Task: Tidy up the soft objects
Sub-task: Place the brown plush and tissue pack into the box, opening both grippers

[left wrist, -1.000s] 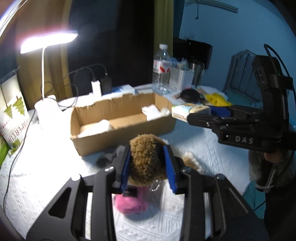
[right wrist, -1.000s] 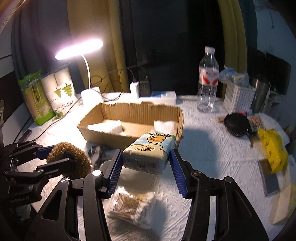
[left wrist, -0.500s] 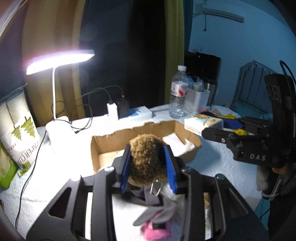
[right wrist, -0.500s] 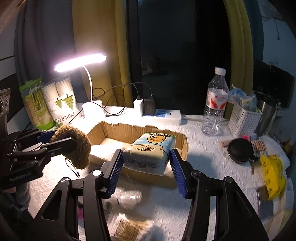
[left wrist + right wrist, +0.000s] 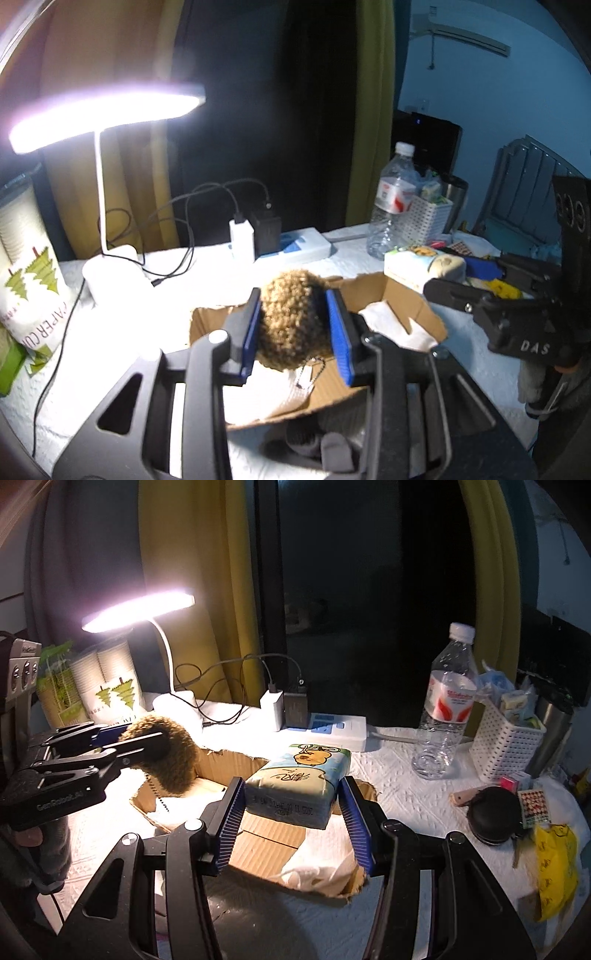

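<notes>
My left gripper (image 5: pixel 293 332) is shut on a brown curly plush ball (image 5: pixel 291 317) with a bead chain, held above the left part of the open cardboard box (image 5: pixel 410 310). It also shows in the right wrist view (image 5: pixel 173 753). My right gripper (image 5: pixel 291 805) is shut on a tissue pack (image 5: pixel 299 779) with a cartoon bear, held above the box (image 5: pixel 258 834). White soft cloths (image 5: pixel 321 867) lie inside the box. A dark grey soft item (image 5: pixel 325 443) lies on the table in front of the box.
A lit desk lamp (image 5: pixel 140 609) stands at the back left beside paper cup packs (image 5: pixel 107 686). A power strip with chargers (image 5: pixel 325 727), a water bottle (image 5: pixel 447 701), a white basket (image 5: pixel 506 738), a black round case (image 5: pixel 495 812) and a yellow bag (image 5: pixel 554 867) are on the white cloth.
Both grippers have moved forward with their loads, from in front of the box to above it. The pink plush item has dropped out of the left wrist view.
</notes>
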The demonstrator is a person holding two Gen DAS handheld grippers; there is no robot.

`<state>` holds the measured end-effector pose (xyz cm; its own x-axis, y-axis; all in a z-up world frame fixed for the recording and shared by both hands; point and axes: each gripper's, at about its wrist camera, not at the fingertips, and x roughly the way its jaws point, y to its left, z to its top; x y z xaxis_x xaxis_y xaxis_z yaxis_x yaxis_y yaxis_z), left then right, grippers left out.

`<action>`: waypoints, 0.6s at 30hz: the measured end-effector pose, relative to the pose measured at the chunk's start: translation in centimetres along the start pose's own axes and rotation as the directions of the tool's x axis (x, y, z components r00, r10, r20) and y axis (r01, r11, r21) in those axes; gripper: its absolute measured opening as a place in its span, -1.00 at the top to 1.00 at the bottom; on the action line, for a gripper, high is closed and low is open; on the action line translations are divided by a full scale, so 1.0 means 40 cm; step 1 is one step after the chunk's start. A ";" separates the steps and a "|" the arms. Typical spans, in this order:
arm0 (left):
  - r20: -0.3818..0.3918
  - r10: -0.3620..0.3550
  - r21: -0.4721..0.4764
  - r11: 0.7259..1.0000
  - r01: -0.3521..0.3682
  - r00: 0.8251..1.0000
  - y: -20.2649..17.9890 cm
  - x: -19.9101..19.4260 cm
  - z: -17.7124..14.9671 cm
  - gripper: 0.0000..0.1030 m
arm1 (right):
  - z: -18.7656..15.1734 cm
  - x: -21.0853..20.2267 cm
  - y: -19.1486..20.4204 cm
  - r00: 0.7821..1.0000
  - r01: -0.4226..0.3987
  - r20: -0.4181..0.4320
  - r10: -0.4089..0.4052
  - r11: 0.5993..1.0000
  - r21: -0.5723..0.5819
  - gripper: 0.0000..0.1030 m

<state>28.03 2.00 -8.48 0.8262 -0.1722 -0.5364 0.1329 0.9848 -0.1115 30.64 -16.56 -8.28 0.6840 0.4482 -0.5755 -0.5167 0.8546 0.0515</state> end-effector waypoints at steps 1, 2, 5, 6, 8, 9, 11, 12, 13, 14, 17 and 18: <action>-0.010 0.000 -0.004 1.000 0.000 1.000 0.002 0.016 -0.001 0.32 | -0.001 0.012 -0.002 1.000 -0.005 -0.006 0.005 1.000 0.000 -0.06; -0.020 -0.001 -0.007 1.000 0.001 1.000 0.003 0.031 -0.003 0.32 | -0.002 0.025 -0.005 1.000 -0.012 -0.013 0.012 1.000 0.000 -0.06; -0.049 -0.007 -0.007 1.000 0.006 0.999 0.003 0.070 -0.009 0.32 | -0.007 0.058 -0.015 0.999 -0.027 -0.030 0.028 1.000 0.008 -0.06; -0.058 -0.009 -0.010 1.000 0.009 0.998 0.003 0.082 -0.011 0.31 | -0.009 0.069 -0.019 0.999 -0.032 -0.036 0.033 0.999 0.014 -0.06; -0.074 -0.018 -0.012 1.000 0.017 0.997 0.003 0.102 -0.016 0.31 | -0.015 0.087 -0.023 0.998 -0.041 -0.049 0.042 0.999 0.024 -0.06; -0.084 -0.024 -0.016 1.000 0.023 0.996 0.003 0.112 -0.018 0.30 | -0.018 0.096 -0.026 0.997 -0.046 -0.055 0.048 0.999 0.029 -0.06; -0.102 -0.032 -0.022 0.999 0.030 0.994 0.004 0.128 -0.023 0.29 | -0.024 0.113 -0.029 0.996 -0.058 -0.069 0.060 0.998 0.037 -0.06; -0.113 -0.030 -0.020 0.999 0.028 0.993 0.004 0.135 -0.026 0.27 | -0.027 0.121 -0.030 0.995 -0.061 -0.076 0.064 0.997 0.039 -0.06; -0.125 -0.027 -0.016 1.000 0.025 0.992 0.002 0.142 -0.030 0.26 | -0.030 0.131 -0.030 0.994 -0.066 -0.086 0.069 0.997 0.041 -0.06; -0.131 -0.025 -0.015 1.000 0.023 0.991 0.001 0.146 -0.032 0.26 | -0.033 0.138 -0.029 0.993 -0.071 -0.094 0.074 0.997 0.040 -0.06; -0.136 -0.017 -0.022 1.000 0.015 0.990 0.003 0.148 -0.035 0.12 | -0.038 0.155 -0.025 0.992 -0.059 -0.114 0.060 0.998 0.018 -0.18; -0.138 -0.017 -0.029 1.000 0.013 0.990 0.005 0.147 -0.034 -0.13 | -0.039 0.155 -0.025 0.992 -0.050 -0.113 0.051 0.999 0.017 -0.38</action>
<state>32.18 1.17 -12.82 0.7404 -0.1897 -0.6448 0.1275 0.9816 -0.1424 34.61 -15.05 -13.19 0.5938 0.4588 -0.6610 -0.5413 0.8356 0.0938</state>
